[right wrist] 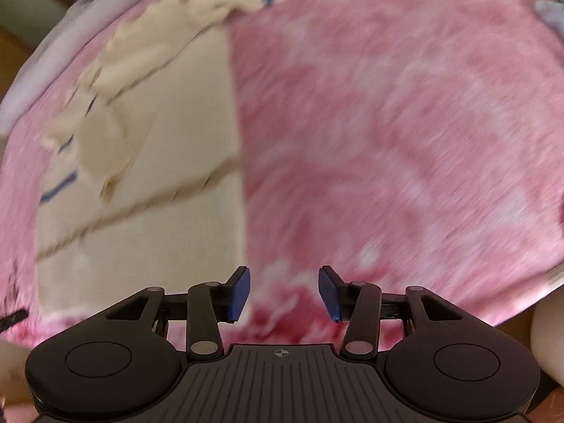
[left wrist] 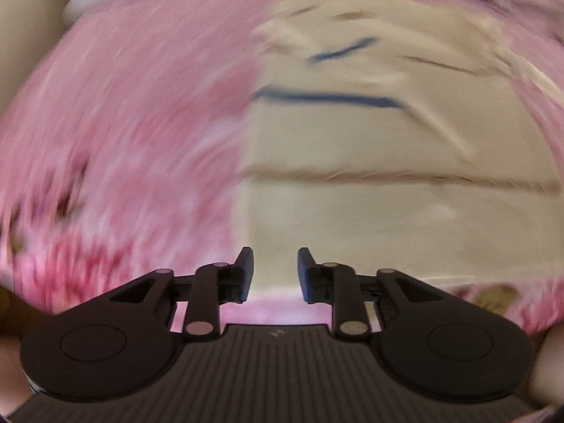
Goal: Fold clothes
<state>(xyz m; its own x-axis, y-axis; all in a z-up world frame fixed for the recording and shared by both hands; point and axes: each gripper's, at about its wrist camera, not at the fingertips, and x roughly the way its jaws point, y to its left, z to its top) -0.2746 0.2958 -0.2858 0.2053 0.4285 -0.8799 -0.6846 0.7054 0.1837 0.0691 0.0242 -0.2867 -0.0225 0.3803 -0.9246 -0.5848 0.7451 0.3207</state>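
Observation:
A cream garment (left wrist: 405, 176) with thin dark blue stripes lies folded on a pink patterned blanket (left wrist: 123, 123). A folded edge runs across it as a horizontal crease. My left gripper (left wrist: 275, 271) hangs above the garment's near left corner, jaws apart with nothing between them. In the right wrist view the same cream garment (right wrist: 141, 176) lies to the left, its rumpled sleeve part toward the top left. My right gripper (right wrist: 284, 292) is open over the pink blanket (right wrist: 405, 141), just right of the garment's straight edge, holding nothing. Both views are blurred.
A white sheet edge (right wrist: 31, 81) borders the blanket at the far side, with a wooden surface (right wrist: 14, 46) beyond it. A small pale object (right wrist: 550, 10) lies at the blanket's upper right. Fingers of a hand (right wrist: 546, 338) show beside the right gripper.

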